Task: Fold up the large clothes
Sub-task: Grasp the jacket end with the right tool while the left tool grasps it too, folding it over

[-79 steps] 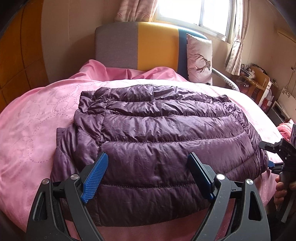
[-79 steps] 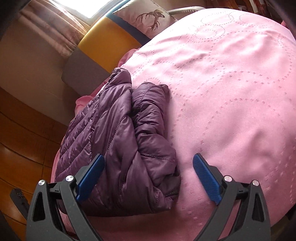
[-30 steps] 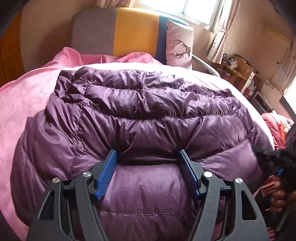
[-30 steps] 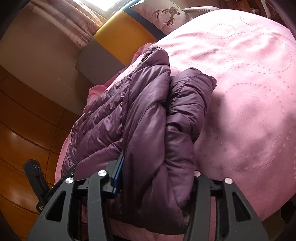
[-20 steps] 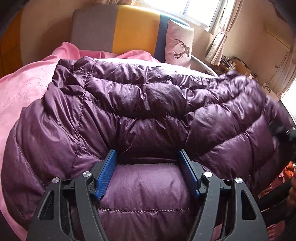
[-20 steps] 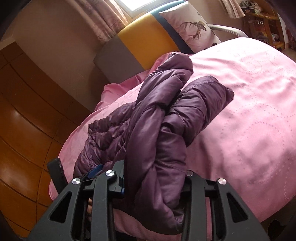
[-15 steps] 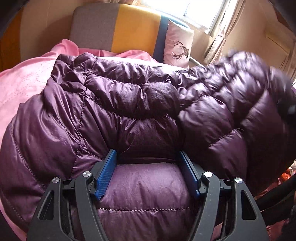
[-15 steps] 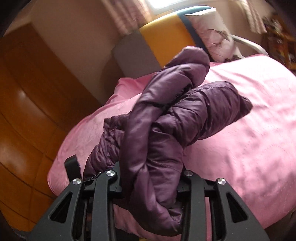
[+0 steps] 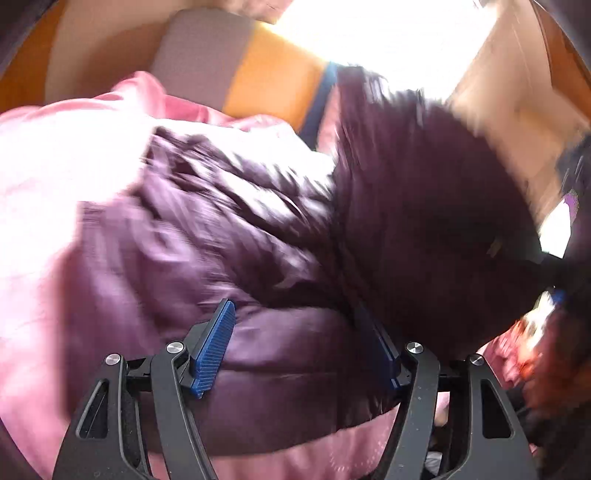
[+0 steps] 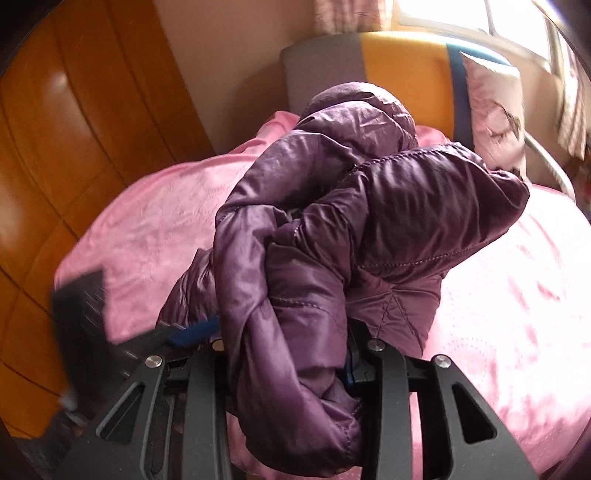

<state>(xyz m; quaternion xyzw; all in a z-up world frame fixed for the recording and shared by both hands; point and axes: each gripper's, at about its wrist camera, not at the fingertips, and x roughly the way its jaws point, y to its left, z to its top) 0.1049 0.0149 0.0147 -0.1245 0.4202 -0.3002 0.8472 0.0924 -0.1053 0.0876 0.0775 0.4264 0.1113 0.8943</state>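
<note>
A purple quilted down jacket [image 9: 229,258] lies on the pink bed cover [image 9: 48,192]. My left gripper [image 9: 299,350] is shut on its near hem, blue pads pressed into the padding. My right gripper [image 10: 288,354] is shut on the jacket's right end [image 10: 332,240] and holds it bunched up above the bed. In the left wrist view that raised end [image 9: 424,221] swings over the flat part, blurred by motion. The left gripper [image 10: 122,332] shows blurred at lower left in the right wrist view.
A grey, yellow and blue headboard [image 10: 388,62] stands at the far end of the bed with a deer-print pillow [image 10: 495,110] against it. Orange wooden panels [image 10: 74,129] line the left wall. A bright window [image 9: 388,33] is behind.
Both grippers closed on the jacket. The right one lifted its end and carried it up and leftwards over the rest; the left one holds the near hem and has tilted.
</note>
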